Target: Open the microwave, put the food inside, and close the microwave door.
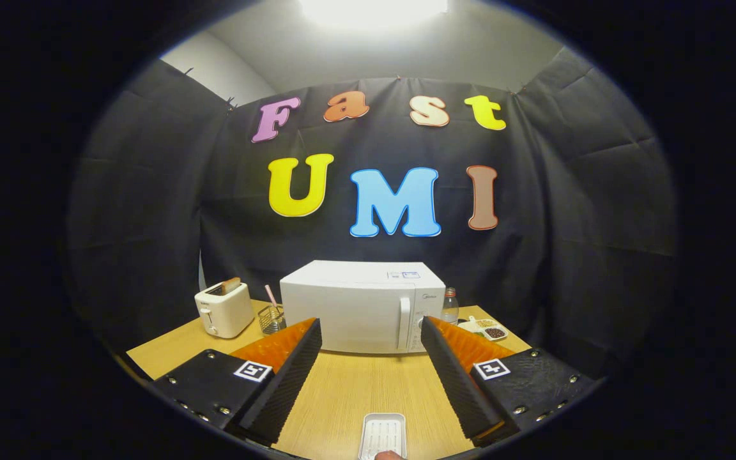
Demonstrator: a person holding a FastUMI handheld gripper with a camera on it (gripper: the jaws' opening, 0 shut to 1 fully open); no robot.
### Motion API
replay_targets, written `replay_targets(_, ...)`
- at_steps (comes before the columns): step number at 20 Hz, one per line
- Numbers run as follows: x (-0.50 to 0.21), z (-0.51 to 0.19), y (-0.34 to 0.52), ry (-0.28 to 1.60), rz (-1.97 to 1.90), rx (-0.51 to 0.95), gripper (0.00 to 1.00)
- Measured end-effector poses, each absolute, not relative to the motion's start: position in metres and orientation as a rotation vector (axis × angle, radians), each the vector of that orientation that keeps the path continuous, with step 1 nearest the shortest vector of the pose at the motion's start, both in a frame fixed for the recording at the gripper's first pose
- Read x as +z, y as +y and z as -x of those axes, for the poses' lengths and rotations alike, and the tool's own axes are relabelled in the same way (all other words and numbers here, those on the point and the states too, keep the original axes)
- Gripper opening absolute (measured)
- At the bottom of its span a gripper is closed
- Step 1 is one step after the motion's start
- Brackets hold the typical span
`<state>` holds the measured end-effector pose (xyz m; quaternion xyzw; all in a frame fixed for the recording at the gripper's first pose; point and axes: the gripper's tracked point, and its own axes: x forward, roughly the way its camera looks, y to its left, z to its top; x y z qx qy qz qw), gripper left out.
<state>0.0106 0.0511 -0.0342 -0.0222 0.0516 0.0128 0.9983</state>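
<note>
A white microwave (363,306) stands on the wooden table (349,390) beyond my fingers, its door shut and a vertical handle (404,322) near its right side. My gripper (371,329) is open, held above the table, with nothing between its fingers. A small white ribbed tray (383,435) lies on the table below and between the fingers, close to me. A bit of food or a fingertip (388,455) shows at its near end; I cannot tell which.
A white toaster (223,309) with a slice in it stands left of the microwave, a wire basket (271,318) with a pink stick beside it. Right of the microwave are a clear bottle (450,305) and a divided snack dish (486,329).
</note>
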Motion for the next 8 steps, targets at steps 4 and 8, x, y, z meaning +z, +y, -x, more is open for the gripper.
replay_targets(4,-0.025,-0.002,0.038,0.079,0.025,-0.009,0.99)
replay_targets(8,-0.027,-0.004,0.024,0.097,0.002,-0.023,0.99)
